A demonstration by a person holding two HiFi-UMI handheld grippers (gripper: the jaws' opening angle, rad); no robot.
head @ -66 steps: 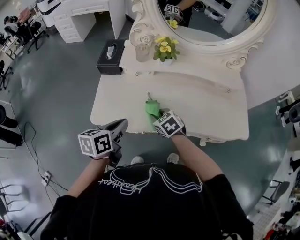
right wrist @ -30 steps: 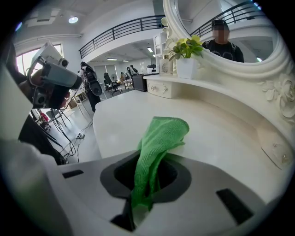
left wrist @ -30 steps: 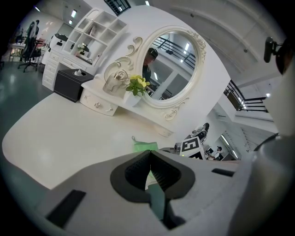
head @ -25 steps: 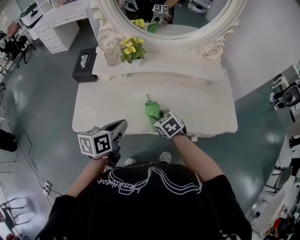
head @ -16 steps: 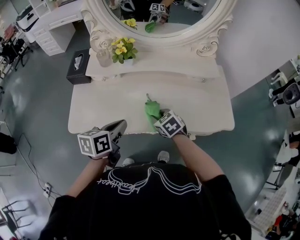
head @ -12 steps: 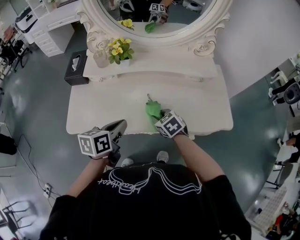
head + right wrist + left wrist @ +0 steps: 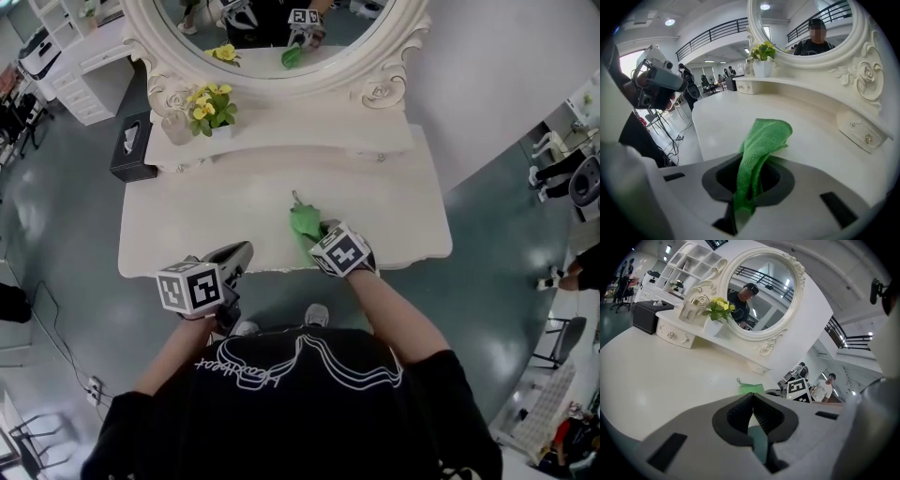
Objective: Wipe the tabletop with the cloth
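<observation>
- Since the earliest frame the cloth [image 7: 302, 222] and the right gripper [image 7: 320, 232] have travelled right along the tabletop [image 7: 206, 220]. They were left of its middle then and sit about at its middle now. In the head view the dressing table has slid left, while both grippers keep their places in that view.
- The right gripper's jaws pinch the green cloth. In the right gripper view [image 7: 749, 180] the fabric is bunched between the two dark pads, and its free end [image 7: 764, 136] sticks out past them toward the far side.
- The cloth's free end lies on the cream tabletop near the near edge, pointing toward the mirror [image 7: 272, 33].
- The left gripper [image 7: 240, 255] is at the near edge of the table, left of the cloth and apart from it.
- In the left gripper view [image 7: 752, 414] its jaws are pressed together with nothing between them. That view shows the cloth [image 7: 751, 388] farther off on the tabletop.
- On the raised shelf at the far left stand a pot of yellow flowers [image 7: 208, 101] and a glass [image 7: 173, 127] just to its left.
- A black tissue box [image 7: 131, 150] sits at the far-left corner of the table.
- The oval mirror reflects the cloth and the right gripper's marker cube.
</observation>
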